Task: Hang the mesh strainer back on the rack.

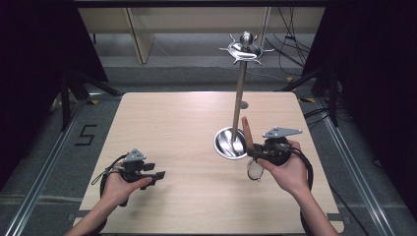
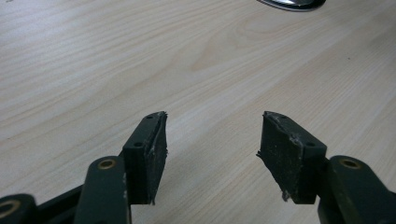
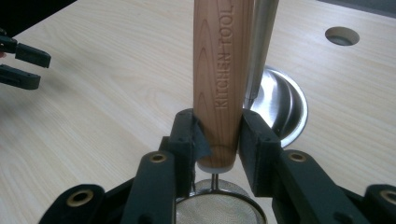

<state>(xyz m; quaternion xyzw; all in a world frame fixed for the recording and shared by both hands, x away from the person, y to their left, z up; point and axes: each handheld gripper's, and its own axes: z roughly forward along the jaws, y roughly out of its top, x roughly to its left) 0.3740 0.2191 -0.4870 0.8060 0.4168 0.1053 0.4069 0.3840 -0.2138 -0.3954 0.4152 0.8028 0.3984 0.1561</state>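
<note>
A wooden-handled strainer (image 3: 219,84) is clamped in the right hand-held gripper (image 3: 218,140) (left hand-held gripper (image 2: 212,144) held apart, empty) and could be knocked against the metal stand (image 1: 240,93) just beside it.

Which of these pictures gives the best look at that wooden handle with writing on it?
The right gripper view: the wooden handle stands close up between the right gripper jaws, its "KITCHEN TOOL" lettering readable, a mesh strainer head below. The high view shows it small, a brown stick beside the stand's round metal base. The left gripper view adds nothing on it.
</note>
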